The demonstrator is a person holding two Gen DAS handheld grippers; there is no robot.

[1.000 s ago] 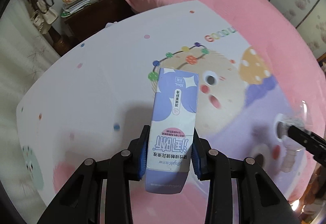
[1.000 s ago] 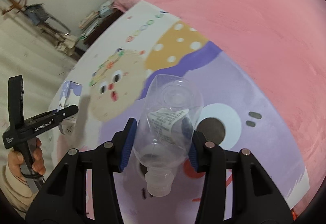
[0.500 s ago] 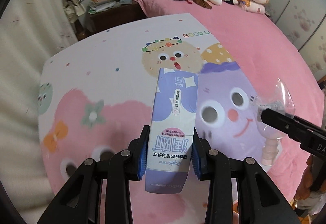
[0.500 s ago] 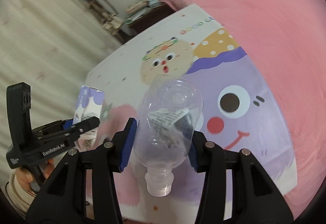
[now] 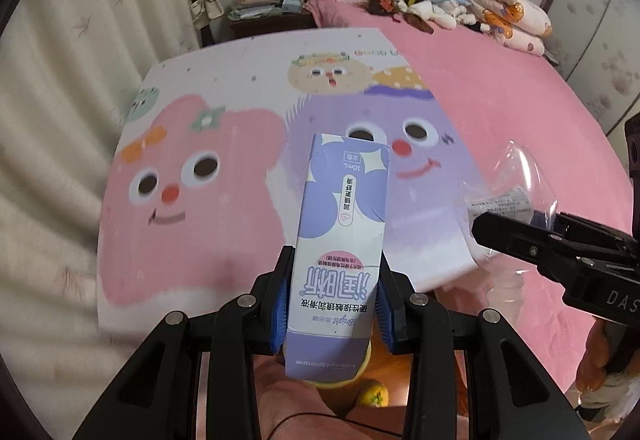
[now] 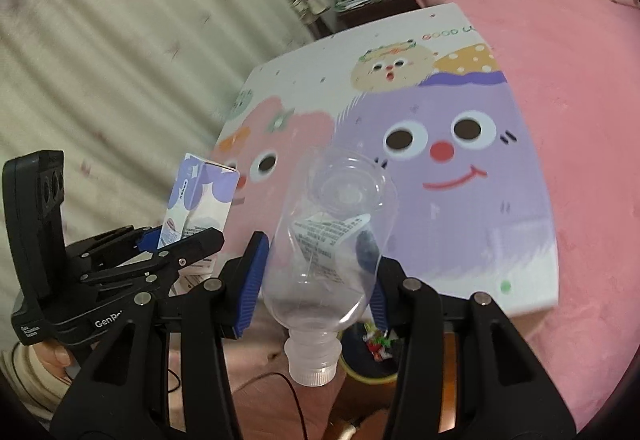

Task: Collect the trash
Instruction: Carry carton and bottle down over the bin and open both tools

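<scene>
My left gripper (image 5: 332, 304) is shut on a purple and white carton (image 5: 340, 236), held upright above the near edge of the cartoon mat (image 5: 192, 200). My right gripper (image 6: 316, 280) is shut on a crushed clear plastic bottle (image 6: 332, 240), cap end toward the camera. The bottle (image 5: 508, 196) and right gripper (image 5: 560, 252) show at the right of the left wrist view. The left gripper (image 6: 160, 240) and carton (image 6: 200, 200) show at the left of the right wrist view. Both are held over the bed's near edge.
A yellow-rimmed dark bin (image 6: 372, 356) with wrappers in it sits on the floor below the grippers; its rim (image 5: 340, 380) shows under the carton. The pink bed (image 5: 500, 100) carries stuffed toys (image 5: 432, 8) at the headboard. A nightstand (image 5: 264, 16) and curtain (image 6: 120, 40) stand at left.
Both grippers have pulled back from over the mat toward the bed's near edge, each still holding its item. The whole mat and the floor bin have come into view.
</scene>
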